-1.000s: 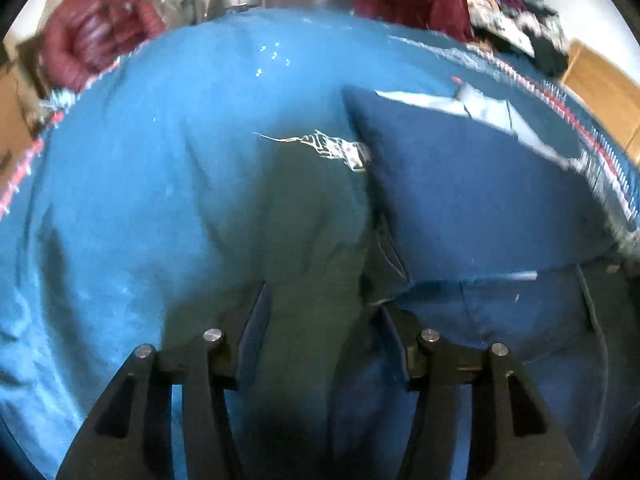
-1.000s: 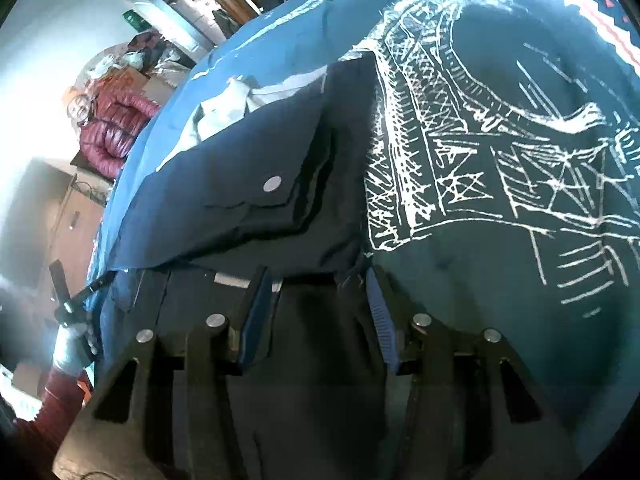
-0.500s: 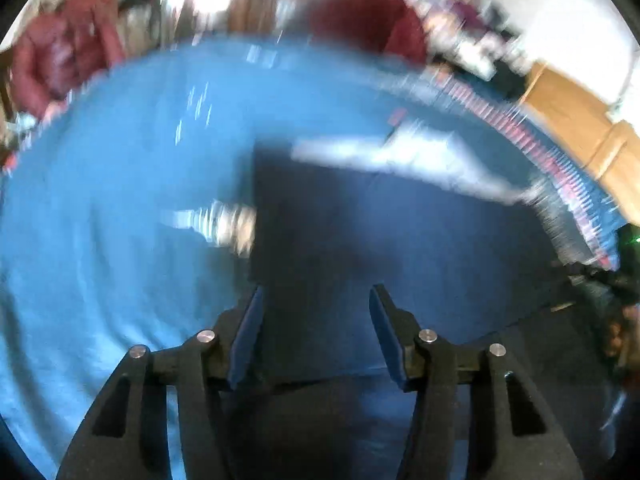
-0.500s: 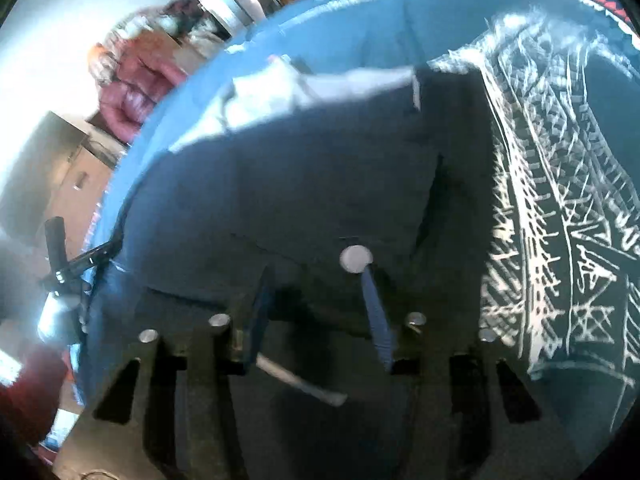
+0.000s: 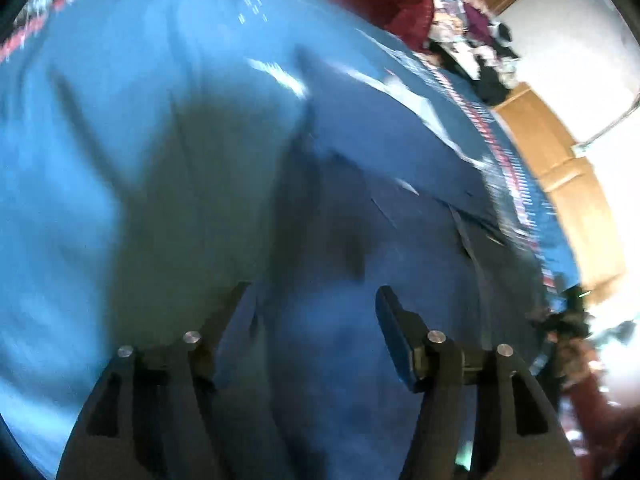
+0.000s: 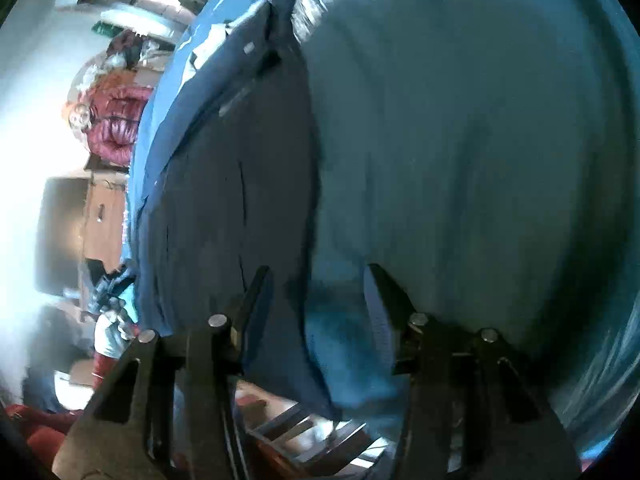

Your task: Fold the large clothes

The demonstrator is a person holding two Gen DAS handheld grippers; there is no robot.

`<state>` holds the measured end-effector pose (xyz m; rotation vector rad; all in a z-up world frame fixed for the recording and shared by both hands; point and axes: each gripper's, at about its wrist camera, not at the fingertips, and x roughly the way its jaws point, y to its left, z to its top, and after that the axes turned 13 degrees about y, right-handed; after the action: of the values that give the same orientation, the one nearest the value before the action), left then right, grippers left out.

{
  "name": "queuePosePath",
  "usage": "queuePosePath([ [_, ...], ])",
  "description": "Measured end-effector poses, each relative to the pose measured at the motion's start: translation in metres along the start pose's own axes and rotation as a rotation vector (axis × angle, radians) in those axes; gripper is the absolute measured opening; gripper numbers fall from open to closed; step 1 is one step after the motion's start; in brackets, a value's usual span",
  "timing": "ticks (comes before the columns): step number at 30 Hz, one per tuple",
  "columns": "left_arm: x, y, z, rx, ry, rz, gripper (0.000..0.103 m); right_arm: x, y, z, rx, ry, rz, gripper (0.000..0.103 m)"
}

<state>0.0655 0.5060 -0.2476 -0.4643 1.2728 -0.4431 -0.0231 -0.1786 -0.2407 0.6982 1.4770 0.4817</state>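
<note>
**Both jaws wide over the dark garment**

Jaws on both sides stand spread with nothing between the pads. On my left gripper (image 5: 312, 296) the two fingers frame blue cloth without pinching it; my right gripper (image 6: 316, 276) is splayed the same way, hanging over a seam where two fabrics meet.

The navy garment (image 6: 232, 184) lies spread on the blue bedspread (image 6: 460, 140). In my right view it fills the left half, its edge running down between my fingers, and a pale button (image 6: 249, 47) shows on it far up. In my left view the same garment (image 5: 380, 240) stretches ahead and to the right, much blurred, so I cannot tell its folds.

At the rim of the bedspread runs a red and white patterned border (image 5: 504, 152). Beyond it stands wooden furniture (image 5: 560, 184). A pink quilted jacket (image 6: 116, 116) is heaped off to the left in my right view.
</note>
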Motion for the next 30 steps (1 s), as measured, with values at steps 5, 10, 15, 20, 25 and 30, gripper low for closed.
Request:
queuePosePath([
  [5,0.001,0.003,-0.029,-0.018,0.037,-0.108,0.066,0.006,-0.01,-0.011,0.026,0.021,0.114,0.045],
  [10,0.004,-0.003,-0.041,0.003,0.07,-0.126,0.066,0.018,-0.006,-0.018,-0.005,0.096,0.104,0.042],
  [15,0.004,-0.001,-0.044,0.0,0.071,-0.165,0.066,0.046,0.013,-0.018,-0.066,0.166,0.101,0.042],
  [20,0.003,0.001,-0.046,0.015,0.087,-0.193,0.065,0.052,0.016,-0.016,-0.094,0.172,0.11,0.042],
  [25,-0.006,-0.001,-0.058,0.054,0.102,-0.167,0.065,0.051,0.013,-0.016,-0.086,0.16,0.128,0.041],
  [30,-0.001,-0.011,-0.067,0.106,0.131,-0.133,0.063,0.049,0.012,-0.018,-0.089,0.16,0.127,0.042],
])
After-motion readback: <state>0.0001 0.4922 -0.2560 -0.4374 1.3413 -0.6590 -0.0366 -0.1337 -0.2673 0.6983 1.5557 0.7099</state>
